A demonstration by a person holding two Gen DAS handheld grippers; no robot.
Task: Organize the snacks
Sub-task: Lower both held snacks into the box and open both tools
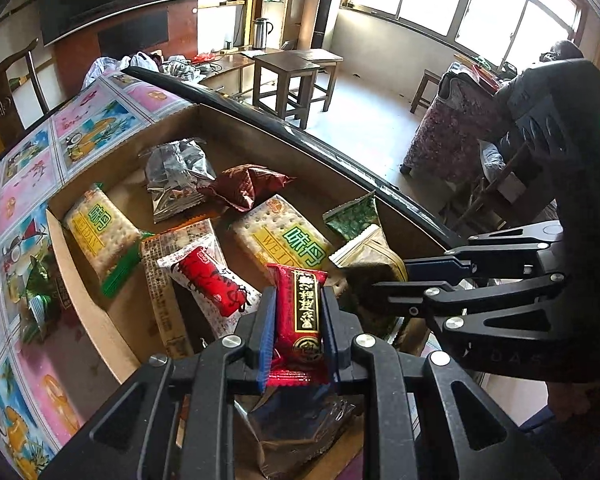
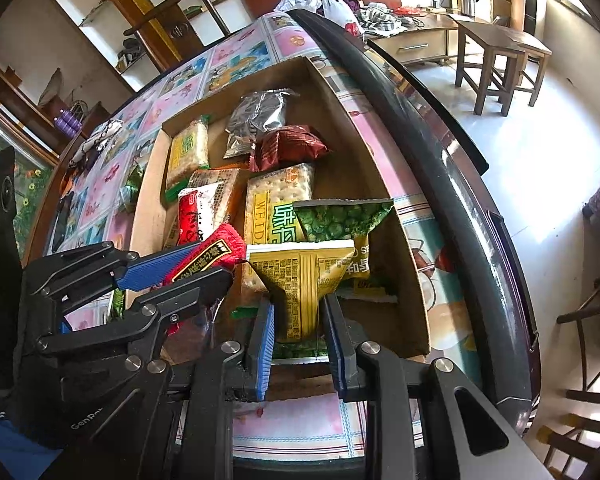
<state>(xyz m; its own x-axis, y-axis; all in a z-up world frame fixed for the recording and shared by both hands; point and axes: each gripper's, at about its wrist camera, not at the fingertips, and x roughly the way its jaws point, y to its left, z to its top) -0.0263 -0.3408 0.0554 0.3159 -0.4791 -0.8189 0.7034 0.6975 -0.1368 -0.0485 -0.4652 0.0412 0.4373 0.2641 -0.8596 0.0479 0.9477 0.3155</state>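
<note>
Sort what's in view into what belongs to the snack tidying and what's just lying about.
Job: cardboard box; red packet in left gripper; yellow packet in right gripper; cracker packs; silver bag.

Lying about: kettle; stools; clothes pile.

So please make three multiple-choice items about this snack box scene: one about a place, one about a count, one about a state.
1. Where does the silver packet lie?
A. at the box's far end
B. on the floor
C. in the left tool

2. How many cracker packs with green characters are in the box?
A. one
B. two
C. five

3. What is the state of the right tool?
A. open and empty
B. shut on the yellow packet
C. shut on a cup

Answers:
1 A, it lies far from both tools, beside the brown packet.
2 B, two such packs show in both views.
3 B, its pads press the packet's sides, while the left tool grips the red packet.
</note>
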